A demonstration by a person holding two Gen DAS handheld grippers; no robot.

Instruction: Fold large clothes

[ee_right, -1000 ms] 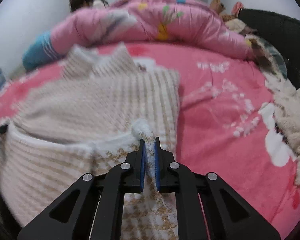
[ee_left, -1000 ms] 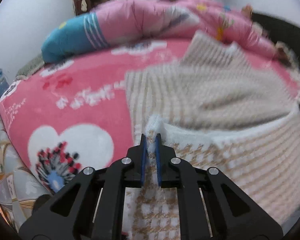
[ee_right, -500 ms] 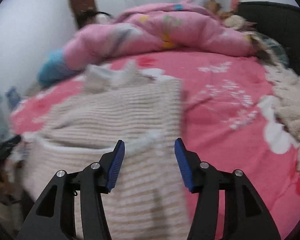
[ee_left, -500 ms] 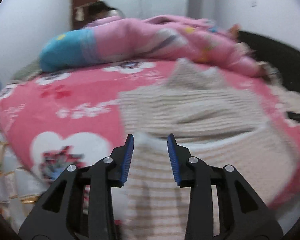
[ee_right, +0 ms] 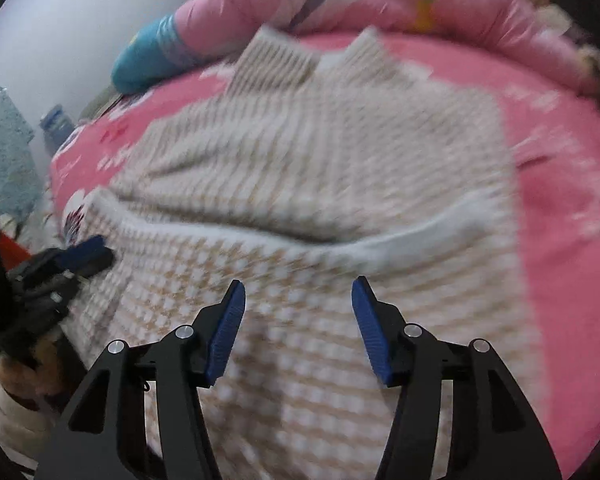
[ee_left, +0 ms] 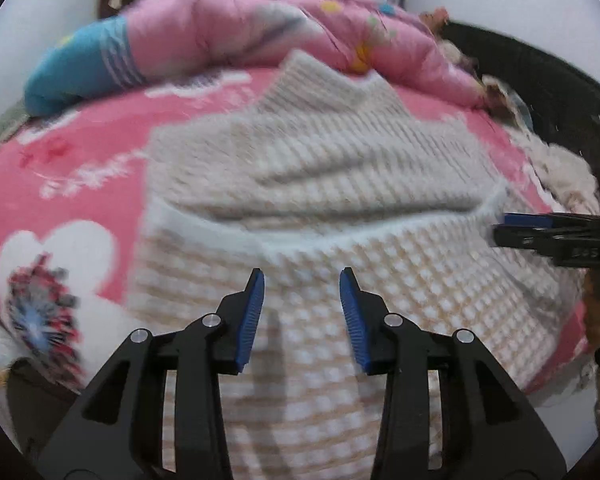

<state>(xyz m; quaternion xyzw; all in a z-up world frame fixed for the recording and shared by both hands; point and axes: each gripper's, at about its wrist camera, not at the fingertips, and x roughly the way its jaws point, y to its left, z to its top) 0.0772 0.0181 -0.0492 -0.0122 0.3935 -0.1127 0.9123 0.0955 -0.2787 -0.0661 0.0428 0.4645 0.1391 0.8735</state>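
Note:
A beige and white knitted sweater (ee_left: 320,168) (ee_right: 320,168) lies on a pink bed, its near part folded up over the body with a white hem edge (ee_left: 300,236) across the middle. My left gripper (ee_left: 302,276) hovers over the folded part, its jaws opening with nothing between them. My right gripper (ee_right: 298,284) hangs over the same fold further right; its jaws are opening too and hold nothing. Each gripper shows at the edge of the other's view: the right gripper (ee_left: 504,220) and the left gripper (ee_right: 98,242) both sit close to the hem.
A pink blanket (ee_left: 80,152) with white hearts covers the bed. A rolled pink and blue quilt (ee_left: 220,36) lies along the far side. Fluffy cream cloth (ee_left: 560,168) sits at the right edge. A sleeve and hand (ee_right: 16,384) hold the left gripper.
Both grippers were shut on the sweater's hem a second ago. They let go, opened, and drew back and up from the fold, which now lies on the sweater.

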